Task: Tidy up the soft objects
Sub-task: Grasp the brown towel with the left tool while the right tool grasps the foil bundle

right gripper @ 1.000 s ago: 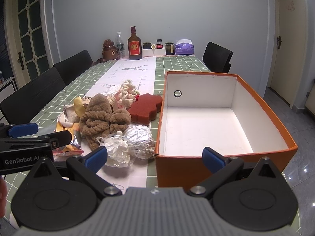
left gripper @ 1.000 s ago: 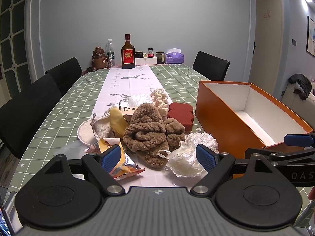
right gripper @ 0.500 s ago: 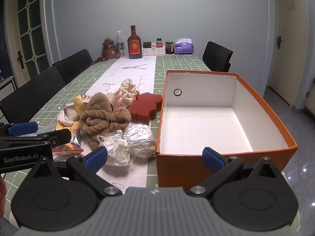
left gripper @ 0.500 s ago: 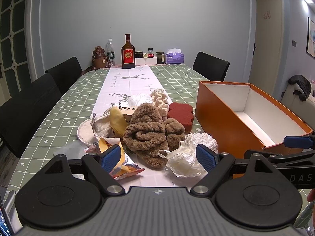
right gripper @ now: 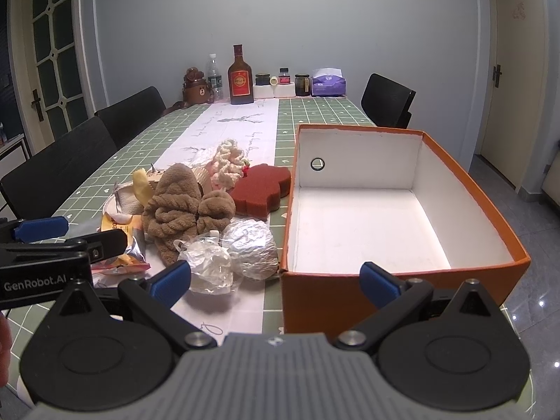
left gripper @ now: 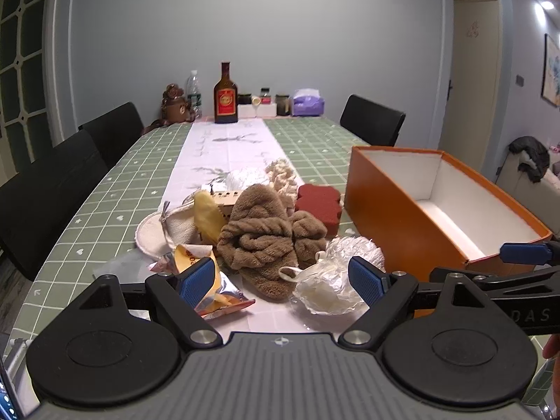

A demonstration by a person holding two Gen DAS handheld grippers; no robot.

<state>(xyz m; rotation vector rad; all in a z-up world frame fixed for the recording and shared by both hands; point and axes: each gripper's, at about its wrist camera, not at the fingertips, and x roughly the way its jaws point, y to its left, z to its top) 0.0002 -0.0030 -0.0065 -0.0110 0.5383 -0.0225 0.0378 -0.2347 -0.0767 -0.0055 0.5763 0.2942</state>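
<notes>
A pile lies on the table: brown fluffy slippers [left gripper: 269,231] [right gripper: 185,206], a red sponge [left gripper: 318,203] [right gripper: 262,189], a cream knitted piece [left gripper: 281,175] [right gripper: 229,161], a crumpled plastic bag [left gripper: 325,287] [right gripper: 208,266], a foil ball [right gripper: 250,245] and a snack packet [left gripper: 210,280]. An open orange box [left gripper: 392,206] [right gripper: 350,290] stands right of the pile, empty. My left gripper [left gripper: 281,278] is open and empty, just before the pile. My right gripper [right gripper: 276,278] is open and empty, before the box's near left corner.
A round cream pad [left gripper: 157,231], a yellow piece [left gripper: 208,217] and a small wooden box [left gripper: 227,199] lie in the pile. A bottle [left gripper: 225,96], jars and a tissue box [left gripper: 308,103] stand at the far end. Black chairs [left gripper: 52,189] line both sides.
The right gripper has moved slightly forward and left toward the pile. The left gripper has barely moved.
</notes>
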